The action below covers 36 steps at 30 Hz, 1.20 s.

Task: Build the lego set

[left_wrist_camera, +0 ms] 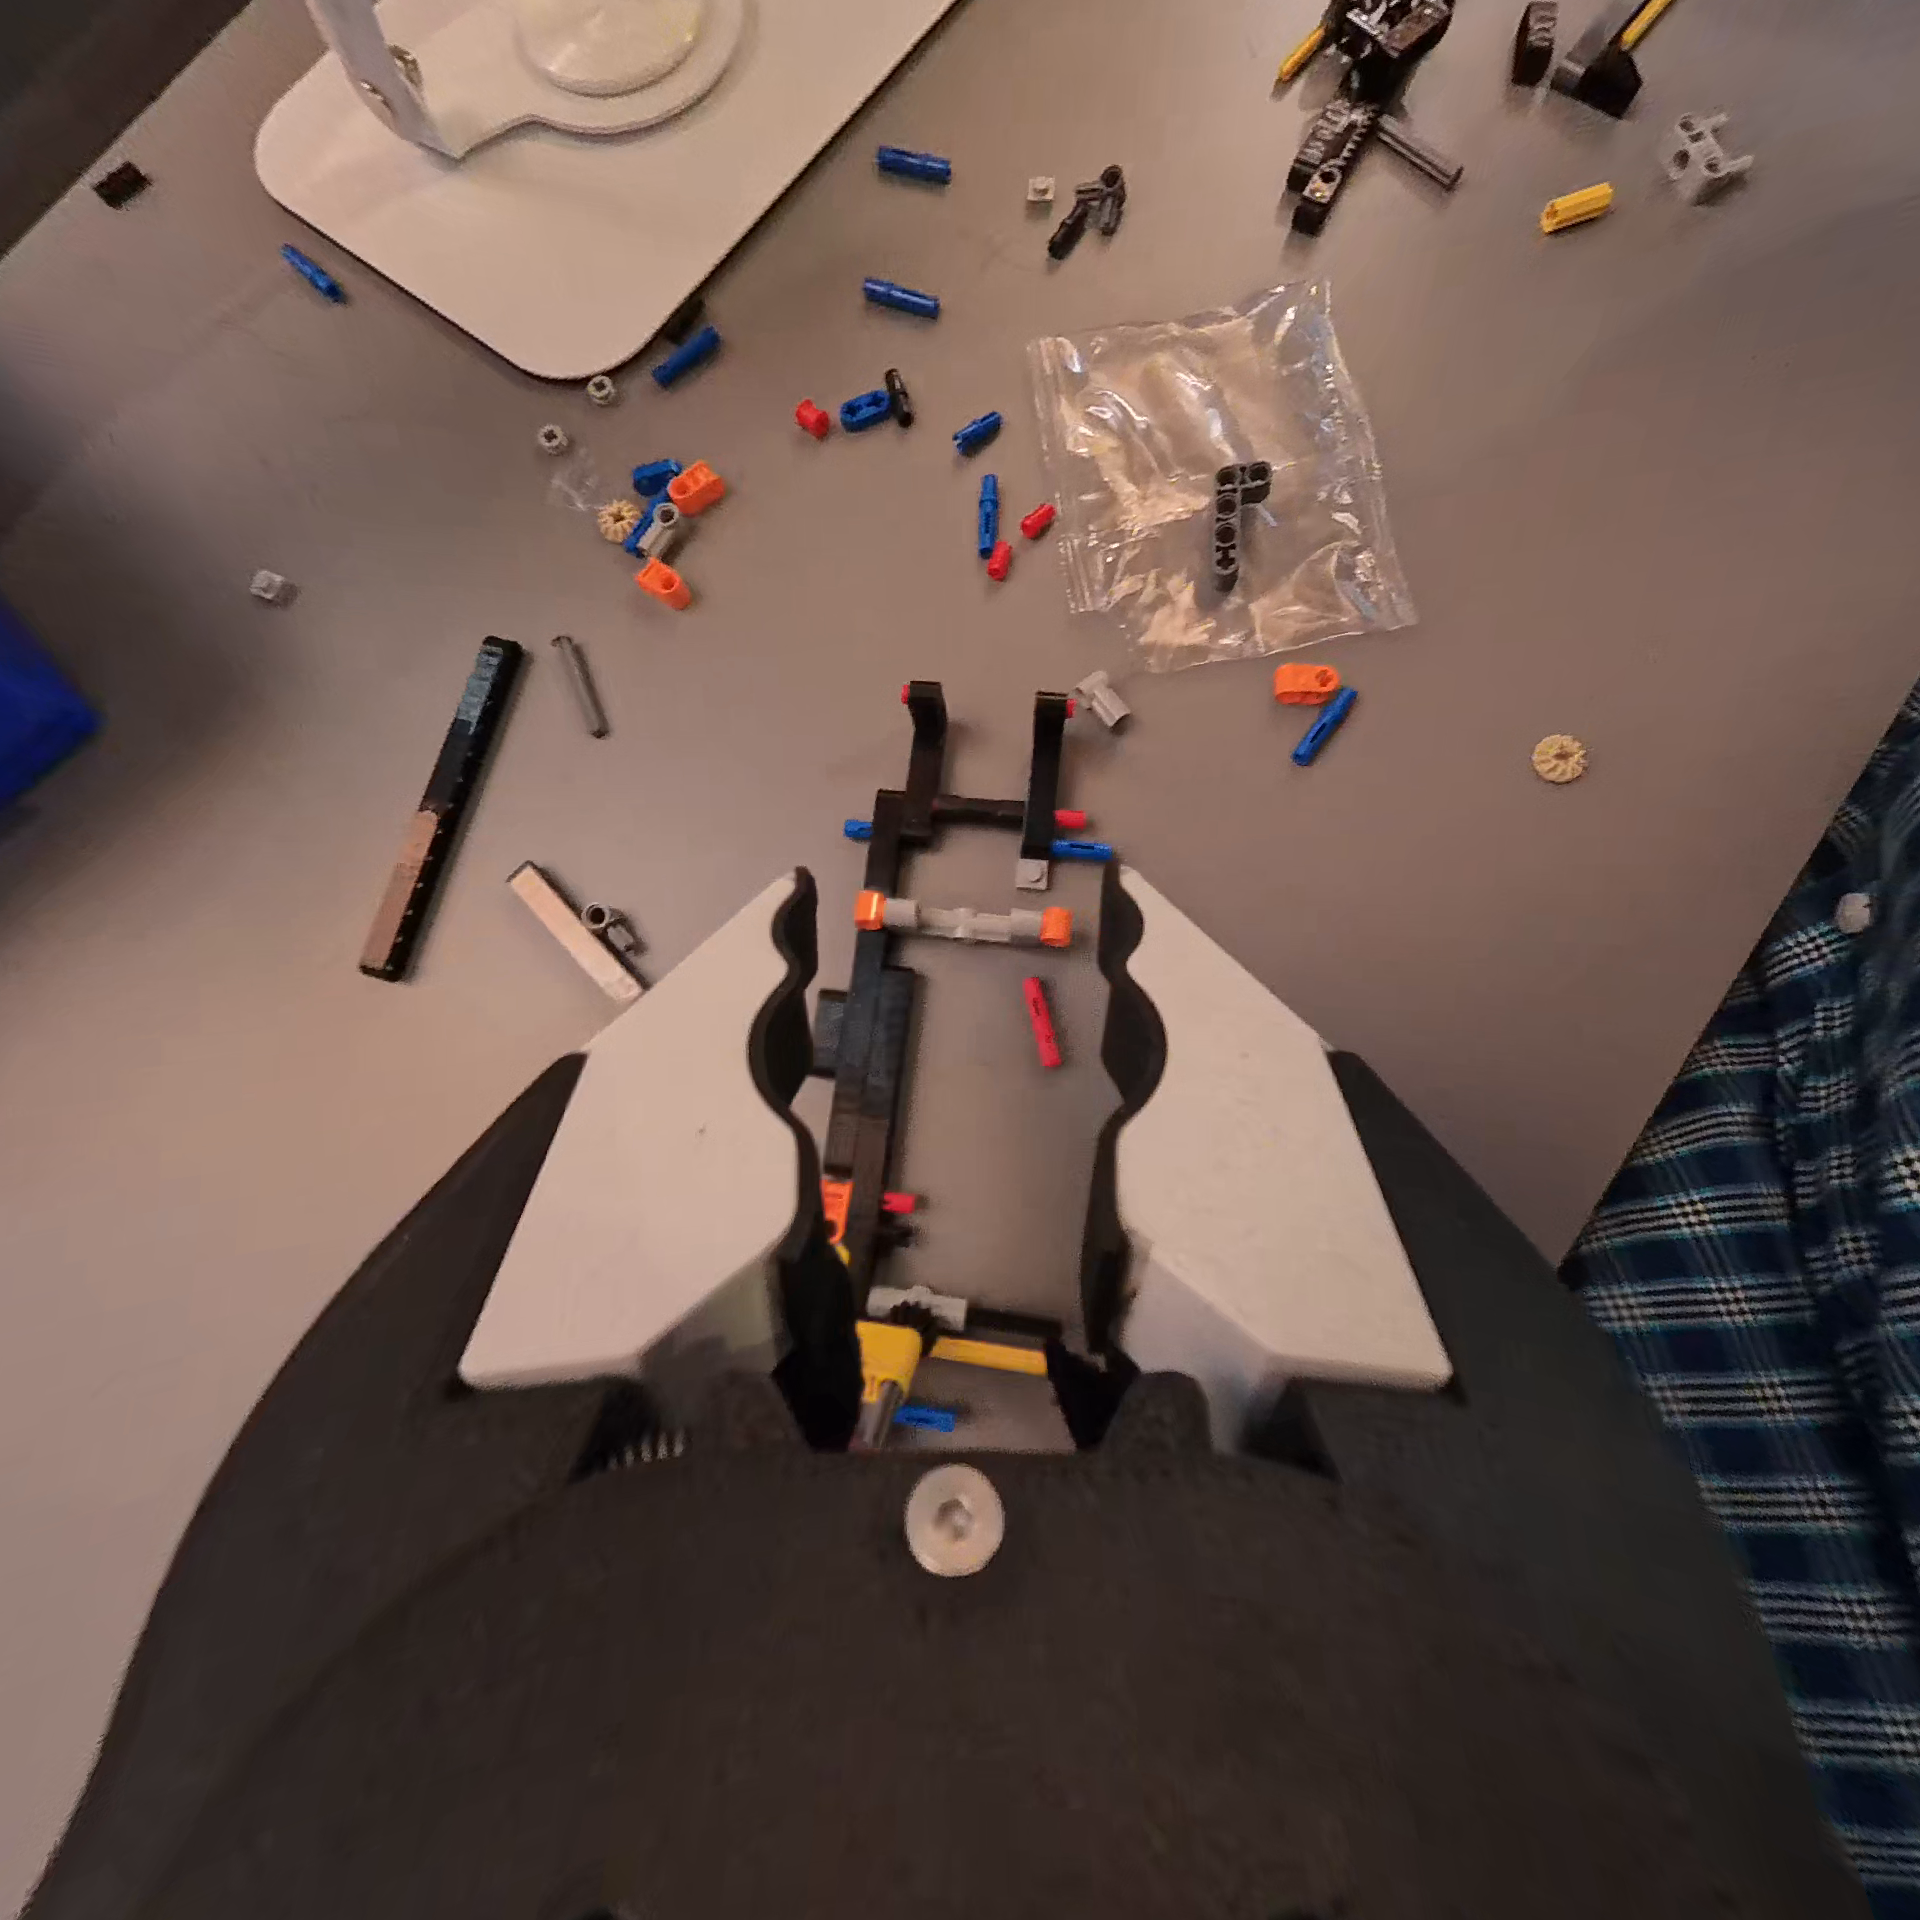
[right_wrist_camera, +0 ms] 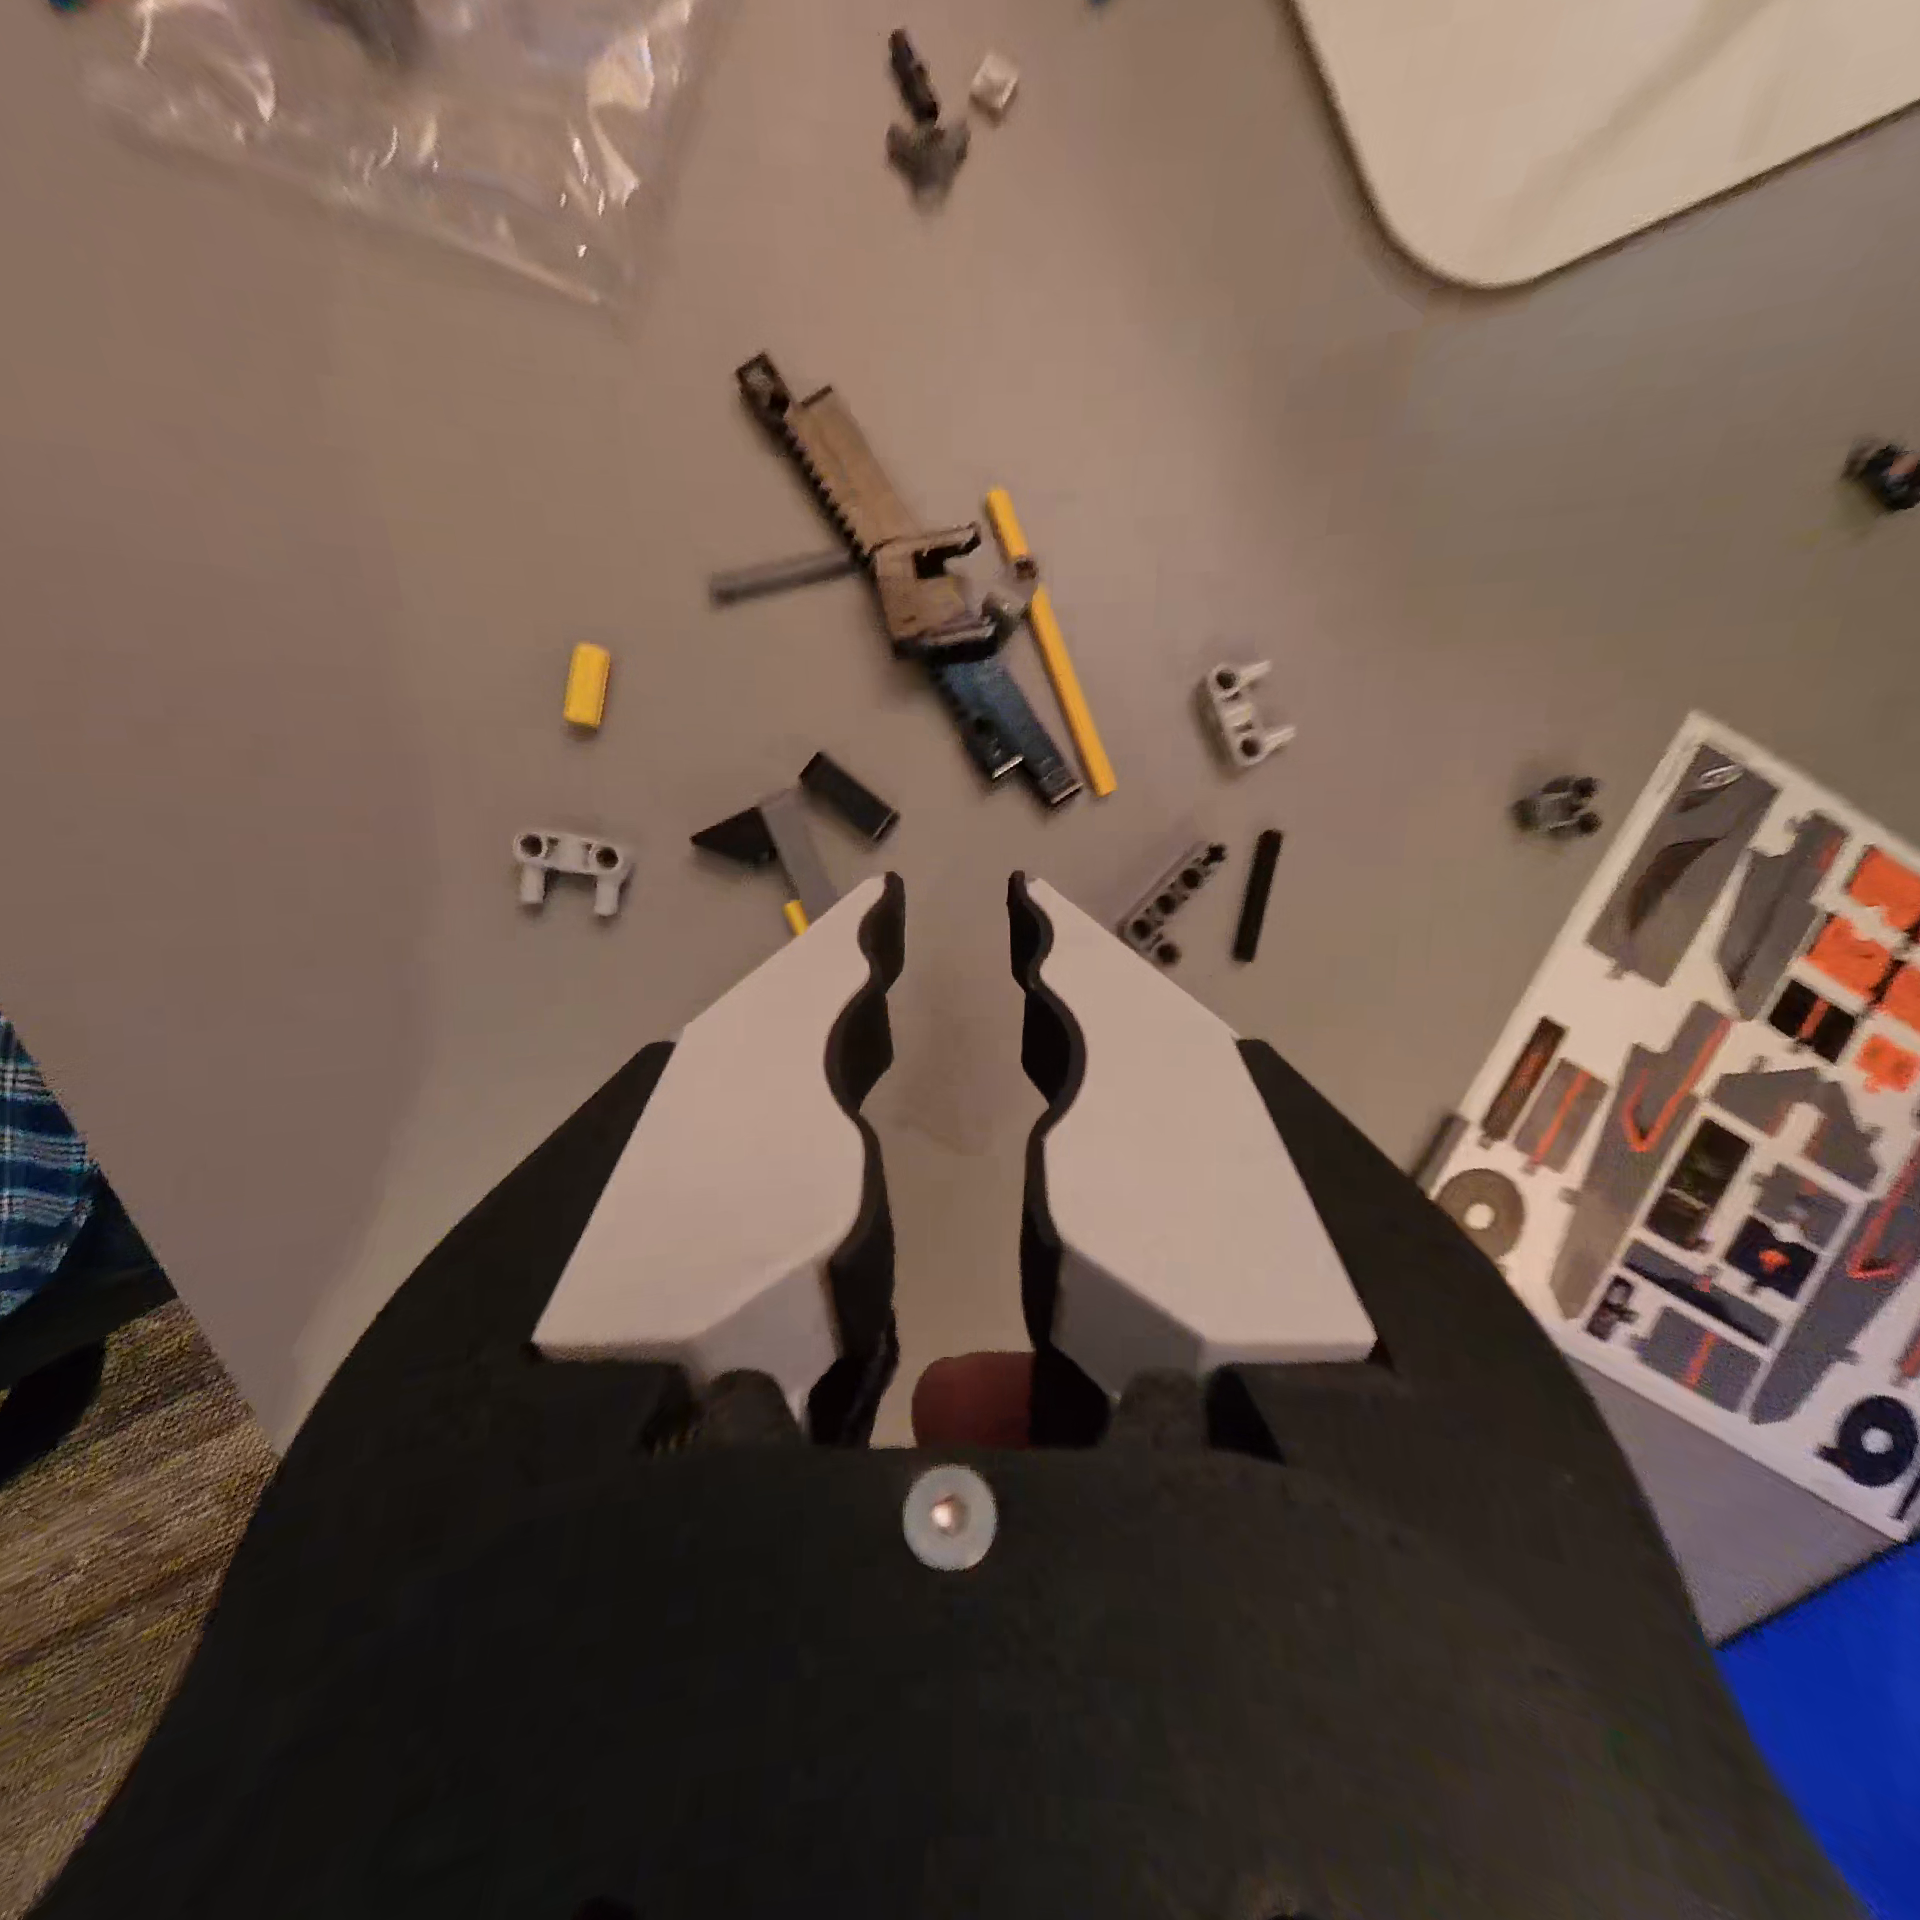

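The left tool [left_wrist_camera: 958, 883] hangs over the desk [left_wrist_camera: 312, 748] with its fingers spread wide, gripping nothing. Between them, lying flat on the desk, is the half-built black frame [left_wrist_camera: 894, 935]: a long black beam runs along the inner side of the left finger, though whether the two touch I cannot tell. A grey cross axle with orange ends [left_wrist_camera: 964, 923] spans the frame near the fingertips, and two black uprights [left_wrist_camera: 987, 748] stick out beyond them. A loose red pin [left_wrist_camera: 1041, 1023] lies in the gap nearer the right finger. Close to the tool's body, the frame carries yellow parts [left_wrist_camera: 935, 1351].

Farther out, blue, red and orange pins are scattered over the desk. A clear plastic bag [left_wrist_camera: 1226, 468] with a dark angled beam on it lies ahead to the right. A long black-and-tan beam [left_wrist_camera: 442, 810] rests to the left, and a white base plate [left_wrist_camera: 540, 208] sits at the far left.

The right tool [right_wrist_camera: 956, 883] also hovers above the desk, its fingers parted by a narrow gap and holding nothing. Just beyond its tips are a dark grey beam with holes [right_wrist_camera: 1169, 899], a black bar [right_wrist_camera: 1257, 894] and a black-and-grey wedge piece [right_wrist_camera: 800, 831]. Ahead lies a second assembly, a toothed rack piece [right_wrist_camera: 904, 582] with a yellow axle [right_wrist_camera: 1049, 644] beside it. A yellow sleeve [right_wrist_camera: 587, 684] and two light grey connectors [right_wrist_camera: 571, 868] sit apart. A sticker sheet [right_wrist_camera: 1714, 1143] lies to the right.
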Available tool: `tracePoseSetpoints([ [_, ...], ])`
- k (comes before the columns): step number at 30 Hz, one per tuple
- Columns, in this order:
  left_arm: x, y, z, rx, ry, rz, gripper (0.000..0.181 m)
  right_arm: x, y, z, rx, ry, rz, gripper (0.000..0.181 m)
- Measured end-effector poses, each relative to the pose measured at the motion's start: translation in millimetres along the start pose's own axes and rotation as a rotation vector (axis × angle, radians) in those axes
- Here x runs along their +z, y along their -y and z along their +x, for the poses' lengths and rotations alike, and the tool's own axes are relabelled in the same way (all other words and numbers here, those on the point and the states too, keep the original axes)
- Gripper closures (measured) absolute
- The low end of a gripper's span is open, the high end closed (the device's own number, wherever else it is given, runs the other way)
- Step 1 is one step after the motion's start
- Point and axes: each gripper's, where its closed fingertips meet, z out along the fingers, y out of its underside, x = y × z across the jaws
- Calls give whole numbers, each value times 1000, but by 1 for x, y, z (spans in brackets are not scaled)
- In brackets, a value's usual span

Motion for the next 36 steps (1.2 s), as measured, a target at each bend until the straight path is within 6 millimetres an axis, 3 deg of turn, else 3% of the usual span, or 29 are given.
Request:
tracePoseSetpoints([
  [7, 5, 3, 9, 5, -7, -8, 129, -3, -23, 29, 149, -120, 33, 149],
  [12, 7, 7, 13, 2, -11, -5, 129, 12, -23, 43, 134, -153, 15, 150],
  [16, 4, 6, 12, 2, 10, -10, 129, 26, -18, 42, 144, -120, 19, 162],
  [17, 2, 4, 11, -5, 14, -11, 129, 27, -17, 42, 143, -121, 20, 171],
  [23, -12, -7, 1, -47, 55, -13, 128, 21, -8, 43, 150, -128, 65, 171],
  [28, -23, -9, -2, -89, 74, 28, 129, -7, 32, 26, 84, -119, 157, 171],
  [31, -27, -2, 1, -141, 52, 92, 129, -21, 81, 1, 26, -82, 272, 172],
  [36, -34, 31, 5, -218, 35, 285, 133, -21, 171, -59, -147, -25, 435, 172],
])
